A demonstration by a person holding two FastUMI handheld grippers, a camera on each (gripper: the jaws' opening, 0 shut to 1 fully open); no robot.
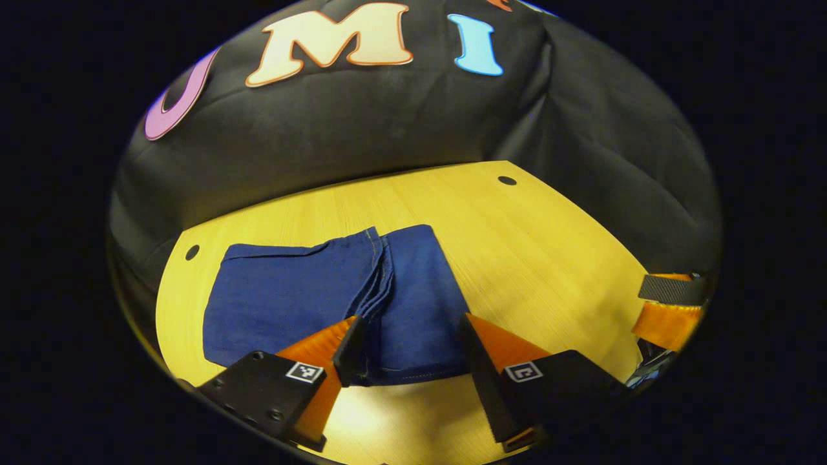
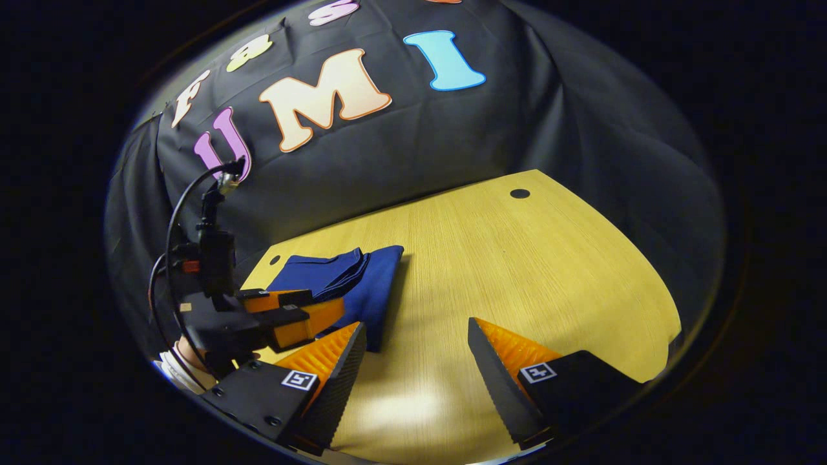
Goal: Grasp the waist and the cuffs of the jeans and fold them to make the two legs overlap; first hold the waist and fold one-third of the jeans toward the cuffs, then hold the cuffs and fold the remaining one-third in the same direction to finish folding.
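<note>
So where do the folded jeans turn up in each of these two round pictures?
Left gripper view: folded jeans lie lower centre, just beyond the gripper's own fingers.
Right gripper view: jeans sit left of centre, beside the other gripper.
Shared landmark: the dark hole in the table's far corner.

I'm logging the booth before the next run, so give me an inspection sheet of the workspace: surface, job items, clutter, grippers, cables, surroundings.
Surface: yellow wood-grain table with small dark round holes near its corners; a bright glare patch near the grippers.
Job's things: dark blue denim jeans lie folded into a compact stack on the table, layered edges showing at the fold.
Clutter: nothing seen.
Grippers: left gripper has its jaws open, hanging over the near edge of the jeans and apart from them; right gripper has its jaws open over bare table, beside the jeans.
Cables: black cable loops up from the left gripper's body.
Surroundings: black cloth booth wall behind the table.
</note>
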